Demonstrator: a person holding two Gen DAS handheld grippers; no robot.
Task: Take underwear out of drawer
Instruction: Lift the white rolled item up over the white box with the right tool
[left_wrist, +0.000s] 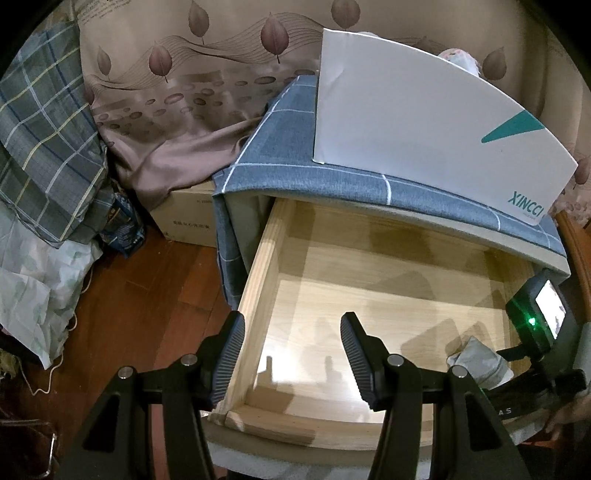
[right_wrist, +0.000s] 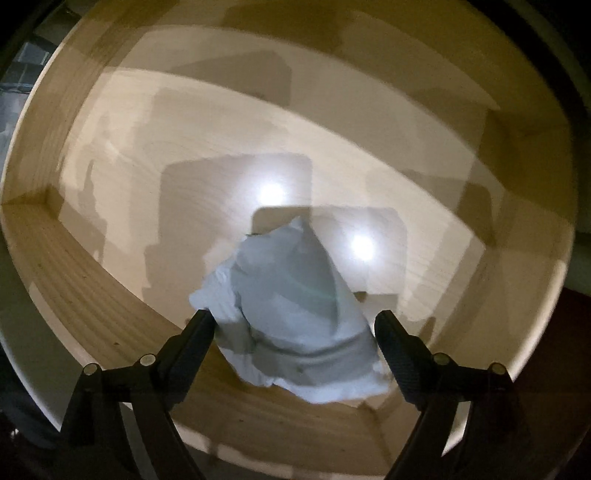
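Your right gripper (right_wrist: 294, 326) points down into the open drawer (right_wrist: 92, 295) with its jaws apart, straddling the underwear (right_wrist: 291, 325), a crumpled pale grey-white bundle lying on the drawer floor near the front wall. The pads stand either side of the cloth and do not seem to press on it yet, though blur makes the left pad's contact hard to judge. You are at the approach-to-grasp step: the next move likely calls for sinking a little further so the pads reach the bulk of the bundle, then closing and lifting straight up past the drawer front.

Your left gripper (left_wrist: 293, 360) hangs over the drawer's front left corner, jaws apart and holding nothing.

The left wrist view gives you the surroundings: the wooden drawer pulled out from a cabinet draped in a blue checked cloth (left_wrist: 332, 184), a white box (left_wrist: 424, 122) on top, and the underwear tucked far right beside your right gripper's body. The right wrist view alone shows how the jaws sit around the cloth.
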